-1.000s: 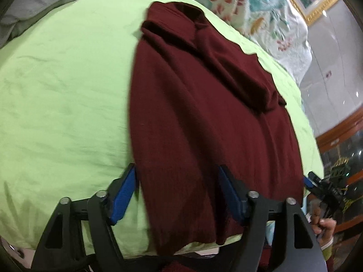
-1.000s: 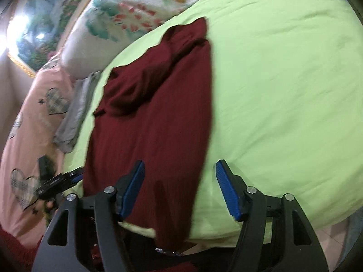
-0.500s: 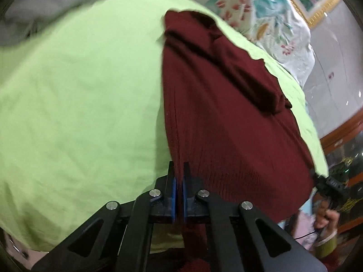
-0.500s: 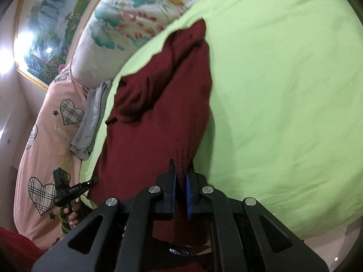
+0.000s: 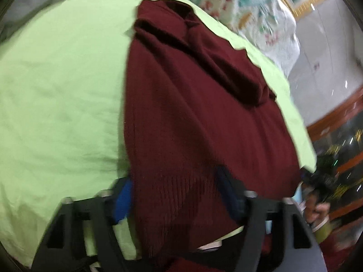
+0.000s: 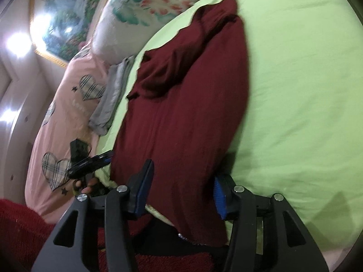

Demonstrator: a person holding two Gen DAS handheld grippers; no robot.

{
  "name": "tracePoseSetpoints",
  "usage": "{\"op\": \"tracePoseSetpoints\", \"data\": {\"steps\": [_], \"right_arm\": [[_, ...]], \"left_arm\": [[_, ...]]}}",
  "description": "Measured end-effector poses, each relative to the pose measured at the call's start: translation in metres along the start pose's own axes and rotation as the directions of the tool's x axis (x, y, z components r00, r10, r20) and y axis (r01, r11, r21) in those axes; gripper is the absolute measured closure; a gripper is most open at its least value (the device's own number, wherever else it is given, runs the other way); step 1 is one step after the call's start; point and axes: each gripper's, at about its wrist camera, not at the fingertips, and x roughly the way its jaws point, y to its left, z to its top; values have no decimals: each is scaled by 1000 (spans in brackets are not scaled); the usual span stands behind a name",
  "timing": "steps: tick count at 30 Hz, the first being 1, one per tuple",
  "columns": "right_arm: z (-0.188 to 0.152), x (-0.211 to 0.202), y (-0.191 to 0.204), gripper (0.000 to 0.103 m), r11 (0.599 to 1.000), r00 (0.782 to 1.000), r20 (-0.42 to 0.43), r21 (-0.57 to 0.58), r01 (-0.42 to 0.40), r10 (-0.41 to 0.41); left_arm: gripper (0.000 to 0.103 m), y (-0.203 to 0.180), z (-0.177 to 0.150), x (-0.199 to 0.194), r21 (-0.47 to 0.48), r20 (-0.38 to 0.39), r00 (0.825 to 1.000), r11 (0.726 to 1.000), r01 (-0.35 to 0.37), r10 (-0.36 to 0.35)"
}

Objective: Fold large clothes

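Note:
A dark red knit sweater lies lengthwise on the lime-green bed sheet, sleeves folded across its upper half and hem hanging over the near bed edge. My left gripper straddles the hem's left corner. Its jaws are opening, with fabric loose between the blue pads. In the right wrist view the sweater runs up the sheet. My right gripper straddles the hem's right corner, jaws opening around slack cloth. The left gripper shows there too, held by a hand.
A floral pillow and a framed painting stand at the head of the bed. A pink quilt with plaid hearts and a grey cloth lie beside the sweater. A wooden cabinet stands to the right.
Both grippers stood open a second ago, pinched shut on the sweater's hem half a second ago, and now their jaws are apart again with the hem slack between them.

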Motion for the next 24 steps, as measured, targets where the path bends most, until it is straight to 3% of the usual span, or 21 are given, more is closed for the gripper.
{"op": "tracePoseSetpoints", "data": {"steps": [2, 3, 7, 14, 19, 24], "right_arm": [[-2, 6, -1, 80, 1000, 999, -29, -2, -18, 18], [-4, 11, -4, 92, 999, 998, -51, 10, -33, 33], [-2, 15, 0, 93, 997, 997, -31, 10, -72, 73], [36, -11, 21, 94, 985, 979, 110, -24, -168, 170], [92, -23, 27, 94, 982, 955, 232, -33, -184, 186], [165, -8, 20, 94, 990, 947, 291, -11, -138, 135]], "left_arm": [[96, 1, -4, 6, 6, -34, 999, 1000, 19, -19], [96, 4, -6, 8, -11, -30, 999, 999, 33, -33], [97, 7, -6, -1, -64, 27, 997, 995, 71, -69], [98, -9, 26, -36, -61, 175, 977, 989, 134, -121], [100, -23, 89, -54, -36, 276, 949, 985, 167, -151], [100, -36, 168, -48, -13, 337, 935, 993, 120, -108]]}}
